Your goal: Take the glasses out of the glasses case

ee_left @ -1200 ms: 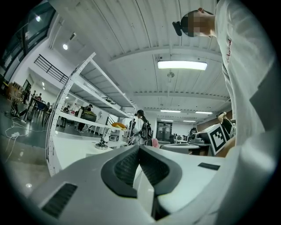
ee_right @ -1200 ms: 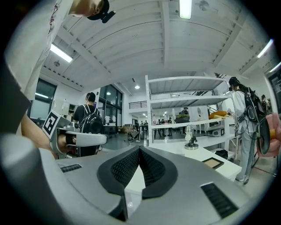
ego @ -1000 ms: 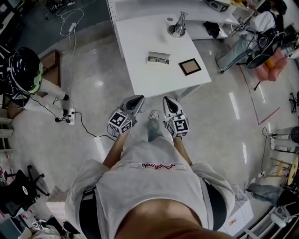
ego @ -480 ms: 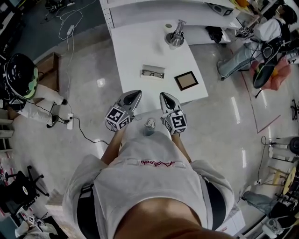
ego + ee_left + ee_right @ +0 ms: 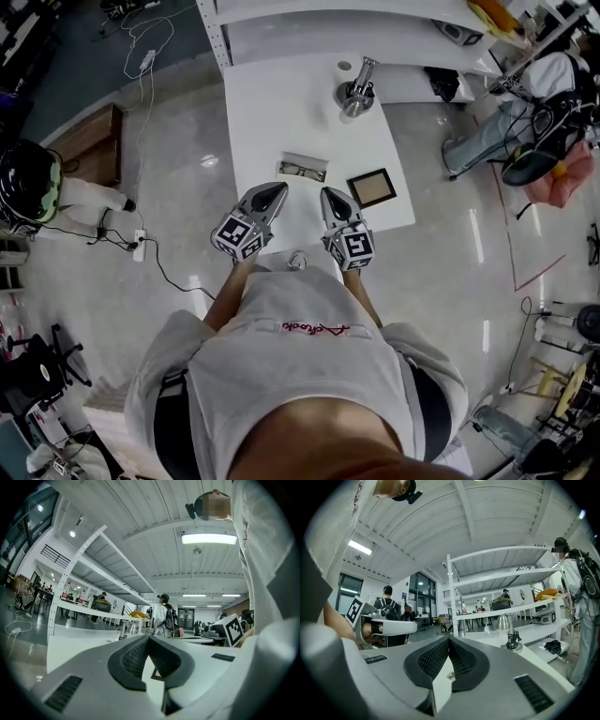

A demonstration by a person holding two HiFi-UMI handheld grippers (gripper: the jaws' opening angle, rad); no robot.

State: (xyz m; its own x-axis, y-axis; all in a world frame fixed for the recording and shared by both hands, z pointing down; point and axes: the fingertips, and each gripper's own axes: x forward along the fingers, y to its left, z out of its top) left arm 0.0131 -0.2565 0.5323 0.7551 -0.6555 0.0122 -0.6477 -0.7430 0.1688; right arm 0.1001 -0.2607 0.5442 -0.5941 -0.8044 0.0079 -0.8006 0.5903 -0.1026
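holding glasses (image 5: 301, 170), seemingly: glasses case (image 5: 285, 159); left claw (image 5: 273, 193), right claw (image 5: 329, 197) closed.

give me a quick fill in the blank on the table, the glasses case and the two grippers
1. The dark-framed glasses lie ____ the open grey glasses case on the white rectangular table.
2. In the head view, the black-framed brown square panel lies to the ____ of the case.
3. The left hand-held gripper and the right hand-held gripper both have their jaws ____, holding nothing.

Missing words: inside; right; shut
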